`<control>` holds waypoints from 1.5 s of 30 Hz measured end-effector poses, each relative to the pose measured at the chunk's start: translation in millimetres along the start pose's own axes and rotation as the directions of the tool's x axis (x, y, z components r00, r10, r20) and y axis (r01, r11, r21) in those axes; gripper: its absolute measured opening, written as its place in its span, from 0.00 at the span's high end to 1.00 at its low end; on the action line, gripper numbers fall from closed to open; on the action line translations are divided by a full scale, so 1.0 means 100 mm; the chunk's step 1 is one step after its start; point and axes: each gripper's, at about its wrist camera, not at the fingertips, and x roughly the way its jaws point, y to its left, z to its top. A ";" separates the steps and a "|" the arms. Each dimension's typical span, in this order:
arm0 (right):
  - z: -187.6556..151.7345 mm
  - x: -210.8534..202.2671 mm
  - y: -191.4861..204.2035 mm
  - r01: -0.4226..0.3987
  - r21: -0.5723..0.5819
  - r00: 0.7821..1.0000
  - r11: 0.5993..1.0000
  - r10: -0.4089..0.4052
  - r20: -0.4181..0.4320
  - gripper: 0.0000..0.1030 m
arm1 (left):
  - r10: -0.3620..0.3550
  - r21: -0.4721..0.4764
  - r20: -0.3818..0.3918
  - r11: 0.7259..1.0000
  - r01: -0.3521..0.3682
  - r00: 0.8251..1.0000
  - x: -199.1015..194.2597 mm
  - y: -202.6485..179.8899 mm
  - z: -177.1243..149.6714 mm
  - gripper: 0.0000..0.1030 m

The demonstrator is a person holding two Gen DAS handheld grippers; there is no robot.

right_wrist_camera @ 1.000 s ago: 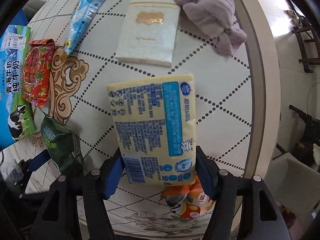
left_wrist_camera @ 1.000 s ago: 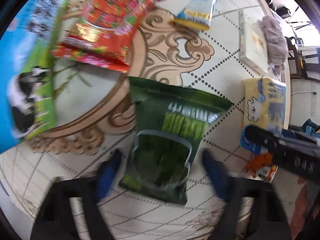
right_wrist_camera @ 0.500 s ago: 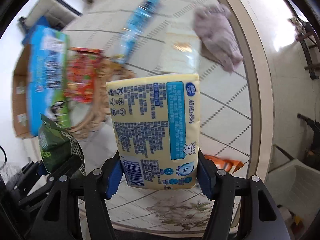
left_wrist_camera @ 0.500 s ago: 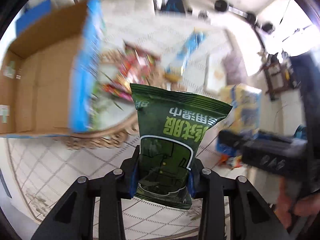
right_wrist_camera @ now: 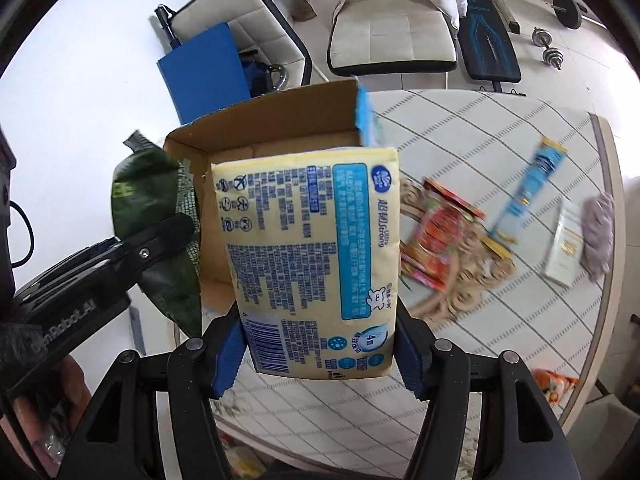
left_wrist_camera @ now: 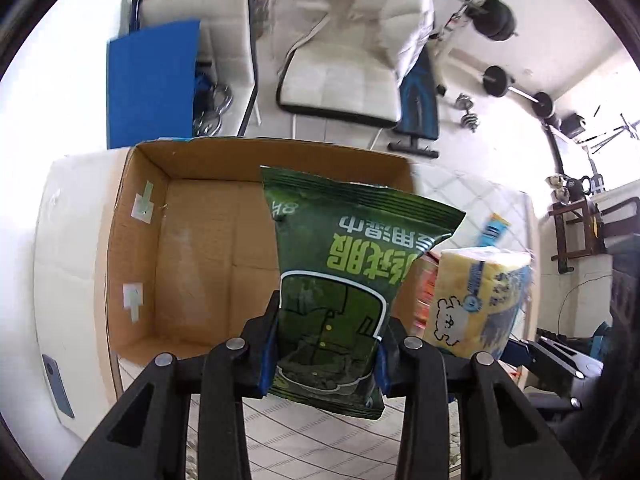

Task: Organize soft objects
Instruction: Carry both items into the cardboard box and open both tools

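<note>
My left gripper is shut on a dark green wet-wipes pack and holds it in the air over the near side of an open cardboard box. My right gripper is shut on a yellow tissue pack and holds it up in front of the same box. The tissue pack also shows at the right of the left wrist view, and the green pack with the left gripper at the left of the right wrist view. The box looks empty inside.
On the patterned table lie a red snack bag, a long blue sachet, a white flat box, a grey cloth and an orange packet near the edge. White chairs and weights stand beyond.
My left gripper closed on the green pack and lifted it off the table. Both grippers rose and swung left toward the cardboard box with their packs.
</note>
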 end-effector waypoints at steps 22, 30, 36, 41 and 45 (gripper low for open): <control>1.07 1.76 0.35 0.231 0.033 0.957 0.972 -0.221 -0.187 0.33 | -0.059 -0.012 -0.290 0.998 0.058 0.955 1.34 0.63 0.86 0.65; 1.01 1.58 0.54 0.268 0.017 0.953 0.963 -0.263 -0.153 0.20 | -0.012 0.018 -0.262 1.000 0.017 0.965 1.12 0.73 0.77 0.14; 0.76 1.40 0.62 0.299 -0.016 0.948 0.954 -0.298 -0.110 0.01 | 0.002 0.009 -0.205 1.000 0.000 0.979 0.80 0.89 0.50 0.13; 0.42 1.18 0.77 0.309 -0.027 0.948 0.951 -0.310 -0.068 0.00 | 0.017 0.018 -0.141 1.000 -0.015 0.990 0.44 0.97 0.18 0.13; 0.05 0.93 0.85 0.324 -0.031 0.946 0.946 -0.324 -0.013 0.00 | 0.032 0.028 -0.084 0.999 -0.030 0.996 0.17 0.98 -0.05 0.13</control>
